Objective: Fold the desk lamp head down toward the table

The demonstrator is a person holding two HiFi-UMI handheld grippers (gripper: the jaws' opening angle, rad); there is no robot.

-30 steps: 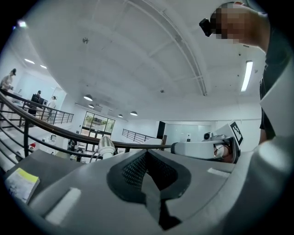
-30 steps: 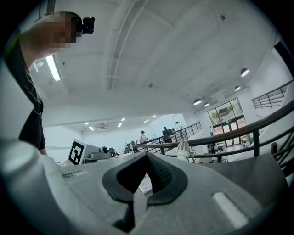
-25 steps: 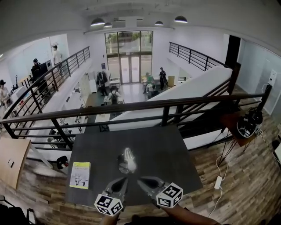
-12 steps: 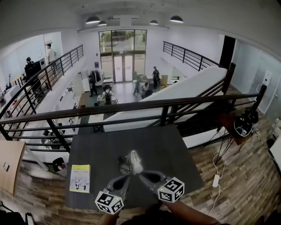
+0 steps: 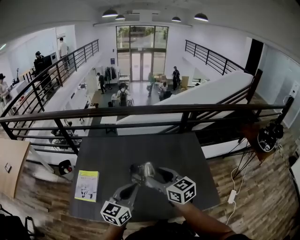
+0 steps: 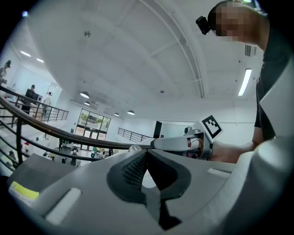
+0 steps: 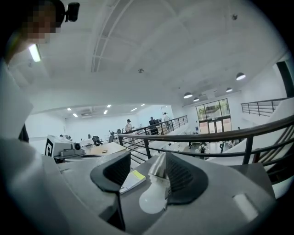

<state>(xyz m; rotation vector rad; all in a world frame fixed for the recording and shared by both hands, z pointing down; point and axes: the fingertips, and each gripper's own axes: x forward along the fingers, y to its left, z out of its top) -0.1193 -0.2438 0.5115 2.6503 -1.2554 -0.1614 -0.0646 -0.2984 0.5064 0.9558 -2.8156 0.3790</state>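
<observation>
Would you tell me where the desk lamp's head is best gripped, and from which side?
Take the lamp head near its upper end, coming level from the table's near edge, one jaw either side. It stands upright over the white round base, so a high hold likely gives the best leverage for tipping it.

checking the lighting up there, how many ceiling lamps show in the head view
4. One ceiling lamp at upper left, another just beside it, two more at upper right; others may be out of frame.
</observation>
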